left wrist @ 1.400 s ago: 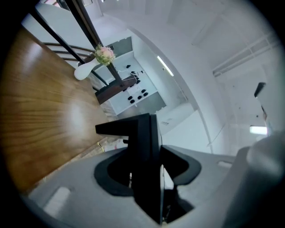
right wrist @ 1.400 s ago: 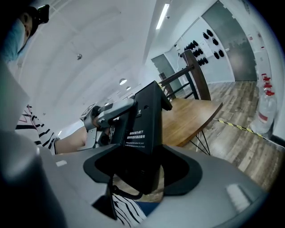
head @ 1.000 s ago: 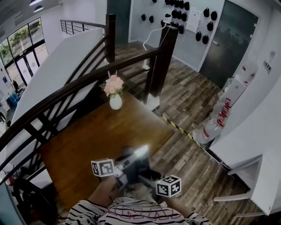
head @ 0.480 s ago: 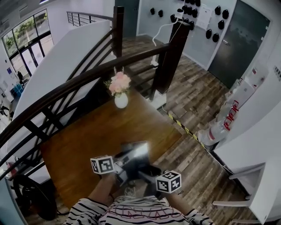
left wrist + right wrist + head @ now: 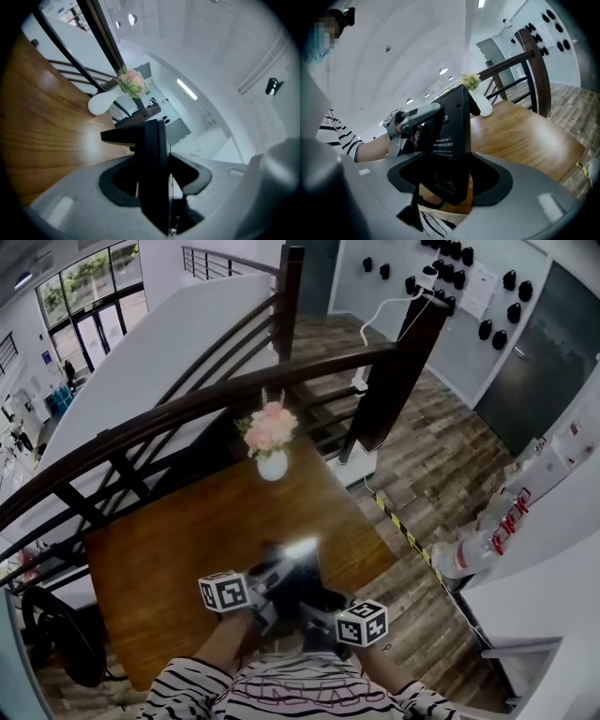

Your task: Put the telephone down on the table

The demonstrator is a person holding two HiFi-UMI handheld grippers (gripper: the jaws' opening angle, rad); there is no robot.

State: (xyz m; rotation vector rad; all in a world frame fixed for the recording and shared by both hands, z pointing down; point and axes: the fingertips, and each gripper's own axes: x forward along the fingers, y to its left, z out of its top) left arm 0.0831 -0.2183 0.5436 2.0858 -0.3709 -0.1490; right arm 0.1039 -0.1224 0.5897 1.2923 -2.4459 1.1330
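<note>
In the head view a dark grey telephone (image 5: pixel 289 570) hangs just above the near edge of the brown wooden table (image 5: pixel 159 540). It is clamped from both sides. My left gripper (image 5: pixel 257 596) is shut on its left side, my right gripper (image 5: pixel 315 611) on its right side. In the left gripper view the telephone's black edge (image 5: pixel 153 154) stands upright between the jaws of the left gripper (image 5: pixel 154 187). In the right gripper view its back with a printed label (image 5: pixel 449 136) fills the jaws of the right gripper (image 5: pixel 446 164), and the left gripper (image 5: pixel 408 120) shows beyond it.
A white vase of pink flowers (image 5: pixel 271 444) stands at the table's far edge. A dark wooden stair railing (image 5: pixel 187 407) and a thick post (image 5: pixel 394 371) run behind the table. A black round object (image 5: pixel 56 638) sits at the left, and white canisters (image 5: pixel 487 540) at the right on the plank floor.
Both grippers have carried the telephone forward toward the table and slightly down. The table and vase now lie more squarely ahead of it. The grip looks unchanged.
</note>
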